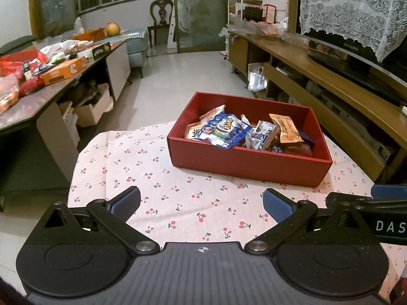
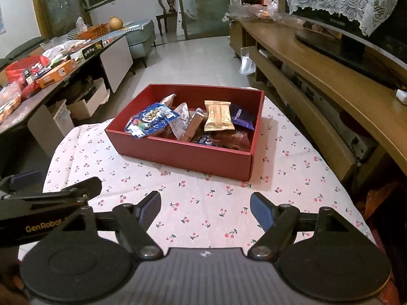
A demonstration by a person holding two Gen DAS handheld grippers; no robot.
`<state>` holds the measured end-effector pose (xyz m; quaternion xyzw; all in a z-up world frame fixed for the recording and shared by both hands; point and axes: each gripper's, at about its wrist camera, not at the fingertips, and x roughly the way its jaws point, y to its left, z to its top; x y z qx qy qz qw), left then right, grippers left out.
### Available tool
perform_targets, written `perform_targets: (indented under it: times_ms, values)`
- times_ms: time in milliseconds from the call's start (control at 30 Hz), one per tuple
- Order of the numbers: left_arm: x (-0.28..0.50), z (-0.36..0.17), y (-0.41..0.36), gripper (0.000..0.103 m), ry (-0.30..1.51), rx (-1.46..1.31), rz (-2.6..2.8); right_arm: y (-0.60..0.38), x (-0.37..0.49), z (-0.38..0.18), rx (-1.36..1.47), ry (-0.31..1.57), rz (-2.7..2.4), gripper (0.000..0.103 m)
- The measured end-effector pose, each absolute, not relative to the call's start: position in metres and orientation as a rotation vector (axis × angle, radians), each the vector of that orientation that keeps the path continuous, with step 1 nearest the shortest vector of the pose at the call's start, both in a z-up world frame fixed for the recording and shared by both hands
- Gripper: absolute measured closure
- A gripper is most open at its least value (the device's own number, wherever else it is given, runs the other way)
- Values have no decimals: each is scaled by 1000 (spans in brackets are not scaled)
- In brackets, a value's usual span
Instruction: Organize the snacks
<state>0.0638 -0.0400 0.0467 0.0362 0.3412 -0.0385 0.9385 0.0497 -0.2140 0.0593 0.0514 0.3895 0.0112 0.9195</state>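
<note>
From your left wrist camera, your left gripper (image 1: 201,204) has its jaws spread wide, with nothing between the blue pads (image 1: 276,207) and only the cherry-print tablecloth (image 1: 142,167) showing in the gap; whether the fingers rest on the cloth or sit just over it you cannot tell. Ahead and to the right stands the red box (image 1: 244,162), apart from the fingertips, with the snack packets inside it: a blue packet (image 1: 226,128), a white and green one (image 1: 263,134) and an orange-gold one (image 1: 286,127) propped against the pile. The packets underneath are hidden by the near wall. At the right edge your other gripper pokes in, cut off by the frame, so little more than a dark link and one blue pad shows.

From your right wrist camera, your right gripper (image 2: 205,209) is also spread wide and holds nothing, the cloth (image 2: 203,203) filling the gap. The box (image 2: 183,156) sits straight ahead, clear of the fingertips. Inside, you see the blue packet (image 2: 150,119), a gold wafer packet (image 2: 218,115) lying on top, a purple one (image 2: 241,117) beside it and a silvery wrapper (image 2: 183,122) whose print is unreadable. Your left gripper (image 2: 51,190) enters at the left, partly cut off.
</note>
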Motion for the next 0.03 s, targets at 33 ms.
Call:
perform_targets:
  times_ms: [33]
  values:
    - [62, 47, -40, 0, 696, 72, -79, -214, 49, 60, 106, 799, 25, 12]
